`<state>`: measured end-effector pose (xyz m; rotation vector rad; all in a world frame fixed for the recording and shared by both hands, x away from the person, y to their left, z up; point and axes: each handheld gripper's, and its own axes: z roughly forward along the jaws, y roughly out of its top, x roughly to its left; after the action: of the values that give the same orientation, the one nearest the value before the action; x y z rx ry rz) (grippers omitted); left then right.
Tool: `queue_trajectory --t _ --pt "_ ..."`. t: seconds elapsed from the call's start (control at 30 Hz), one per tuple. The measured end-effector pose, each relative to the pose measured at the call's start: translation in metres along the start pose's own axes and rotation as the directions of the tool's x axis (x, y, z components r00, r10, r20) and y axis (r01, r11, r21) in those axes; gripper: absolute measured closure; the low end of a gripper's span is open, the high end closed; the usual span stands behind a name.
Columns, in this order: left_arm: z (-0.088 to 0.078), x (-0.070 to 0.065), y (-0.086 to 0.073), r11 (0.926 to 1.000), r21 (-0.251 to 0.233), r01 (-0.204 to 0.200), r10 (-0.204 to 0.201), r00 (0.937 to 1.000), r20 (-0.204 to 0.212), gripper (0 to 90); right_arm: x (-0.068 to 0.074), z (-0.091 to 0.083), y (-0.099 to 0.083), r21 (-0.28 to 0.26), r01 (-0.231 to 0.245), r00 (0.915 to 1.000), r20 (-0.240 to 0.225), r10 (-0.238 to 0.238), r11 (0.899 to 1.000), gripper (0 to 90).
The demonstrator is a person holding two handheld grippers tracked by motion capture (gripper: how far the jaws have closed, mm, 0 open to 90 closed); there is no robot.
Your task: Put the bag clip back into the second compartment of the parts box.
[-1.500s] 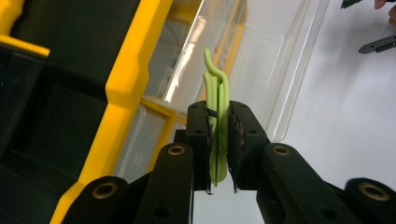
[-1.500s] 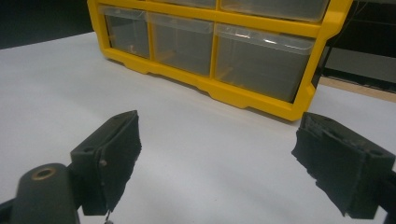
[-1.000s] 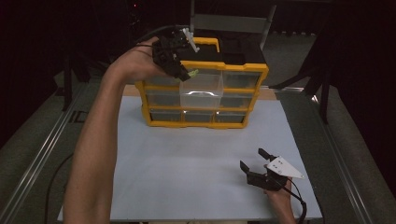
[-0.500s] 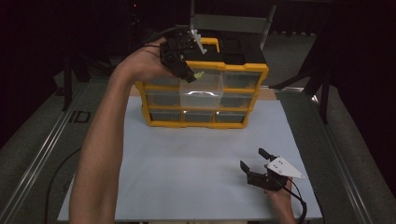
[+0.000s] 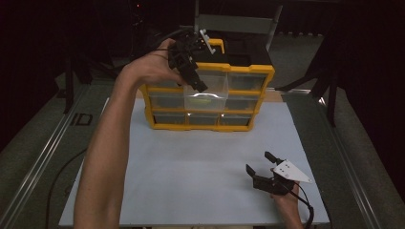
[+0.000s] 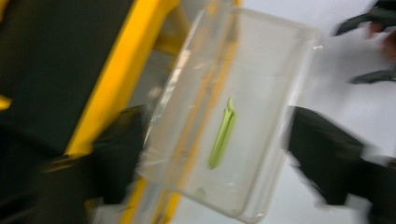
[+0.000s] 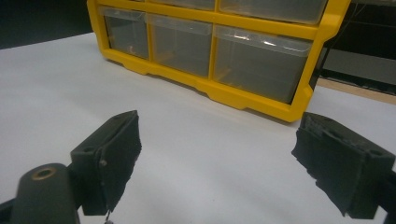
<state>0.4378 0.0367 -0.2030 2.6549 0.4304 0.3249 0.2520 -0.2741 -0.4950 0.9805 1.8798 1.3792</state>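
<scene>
Left gripper (image 5: 190, 71) has shifted slightly right over the cabinet top since the earlier frame; its jaws have just been opening and now stand spread either side of the clear plastic drawer (image 6: 233, 116), pulled out of the yellow-framed drawer cabinet (image 5: 248, 71). A slim green strip (image 6: 223, 135) lies in the drawer. Right gripper (image 5: 262, 174) rests on the white bench (image 5: 191, 162), jaws spread, empty.

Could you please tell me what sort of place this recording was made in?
Probably a lab or workshop recording bench: a white table ringed by dark curtains, a yellow drawer cabinet for small parts, and a person's hand-held right gripper trailing a cable.
</scene>
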Motion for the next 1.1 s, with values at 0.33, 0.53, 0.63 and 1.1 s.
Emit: queue_trajectory --t 0.33,0.53,0.63,1.1 --pt "0.0 0.003 -0.011 0.9996 0.021 0.018 -0.017 0.9995 -0.026 7.8 0.0 0.001 0.0 0.003 0.0 1.0 0.0 0.0 1.0 14.0" --pt "-0.002 0.005 -0.019 0.9996 -0.001 0.029 -0.029 0.9993 -0.023 7.7 0.0 0.0 0.0 0.001 0.0 1.0 0.0 0.0 1.0 14.0" --pt "-0.001 0.005 -0.024 0.9995 0.005 0.032 -0.032 0.9991 -0.027 7.7 0.0 0.0 0.0 0.002 0.0 1.0 0.0 0.0 1.0 14.0" --pt "-0.004 0.005 -0.052 0.9991 0.007 0.041 -0.041 0.9982 -0.045 7.3 -0.001 0.0 0.0 0.002 -0.004 1.0 0.005 0.004 1.0 14.0"
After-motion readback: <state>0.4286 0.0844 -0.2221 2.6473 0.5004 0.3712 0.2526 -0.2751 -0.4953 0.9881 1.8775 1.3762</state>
